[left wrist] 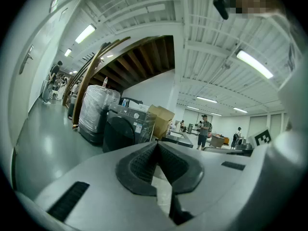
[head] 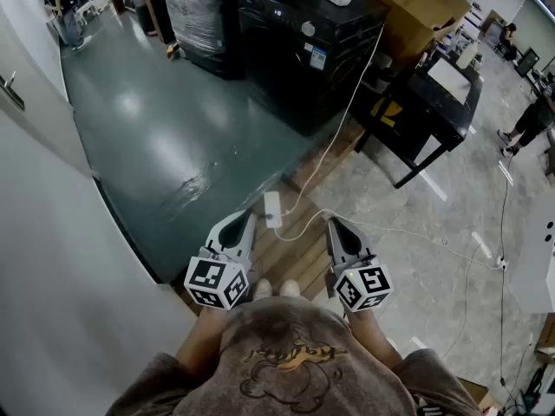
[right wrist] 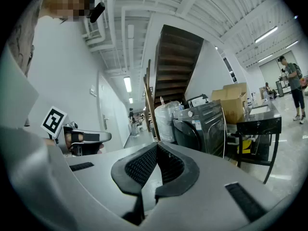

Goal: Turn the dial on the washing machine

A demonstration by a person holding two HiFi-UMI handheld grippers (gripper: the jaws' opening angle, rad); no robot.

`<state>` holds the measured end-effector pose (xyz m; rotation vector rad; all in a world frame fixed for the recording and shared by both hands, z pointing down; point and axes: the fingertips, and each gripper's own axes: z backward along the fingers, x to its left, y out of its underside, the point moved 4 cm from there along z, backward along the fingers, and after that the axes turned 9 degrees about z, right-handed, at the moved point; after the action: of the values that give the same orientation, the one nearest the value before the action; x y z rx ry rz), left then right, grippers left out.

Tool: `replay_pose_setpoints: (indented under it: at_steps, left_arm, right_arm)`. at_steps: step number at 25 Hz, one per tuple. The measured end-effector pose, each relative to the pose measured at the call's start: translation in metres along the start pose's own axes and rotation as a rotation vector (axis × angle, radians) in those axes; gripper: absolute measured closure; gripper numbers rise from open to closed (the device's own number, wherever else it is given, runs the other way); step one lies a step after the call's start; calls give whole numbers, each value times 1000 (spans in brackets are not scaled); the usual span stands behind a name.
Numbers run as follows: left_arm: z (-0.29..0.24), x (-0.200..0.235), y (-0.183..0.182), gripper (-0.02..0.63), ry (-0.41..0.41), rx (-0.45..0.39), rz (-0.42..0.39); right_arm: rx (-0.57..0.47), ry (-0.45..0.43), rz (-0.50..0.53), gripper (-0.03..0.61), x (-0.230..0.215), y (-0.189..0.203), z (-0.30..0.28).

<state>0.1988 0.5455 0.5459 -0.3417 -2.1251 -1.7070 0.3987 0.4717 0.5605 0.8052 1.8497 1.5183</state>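
Left gripper (head: 246, 218), right gripper (head: 335, 224) closed; washing machine (head: 299, 63) far.

The washing machine (head: 290, 63) is glossy black, the floor (head: 147, 137) shines smooth green, the cardboard box (head: 416, 3) looks matt.

The right gripper (right wrist: 156, 146) has its jaws pressed together with nothing between them. Well beyond it stands a black washing machine (right wrist: 204, 131) with its dial (right wrist: 190, 113) on the top panel, between a plastic-wrapped stack (right wrist: 165, 121) and a black table (right wrist: 257, 126). The left gripper (right wrist: 79, 138) shows at the left edge.
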Motion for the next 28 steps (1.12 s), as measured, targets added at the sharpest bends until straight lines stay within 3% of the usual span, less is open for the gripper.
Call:
replay_pose_setpoints:
  at_steps: [19,28]
  left_arm:
    - [-17,50,-9,617,84,38,-34]
    - [-64,76,-23,617,99,49,-20]
  right_arm:
    - [-10,82,-15,578,24,3,-41]
    - [0,101,-15,578,4,-2,-88]
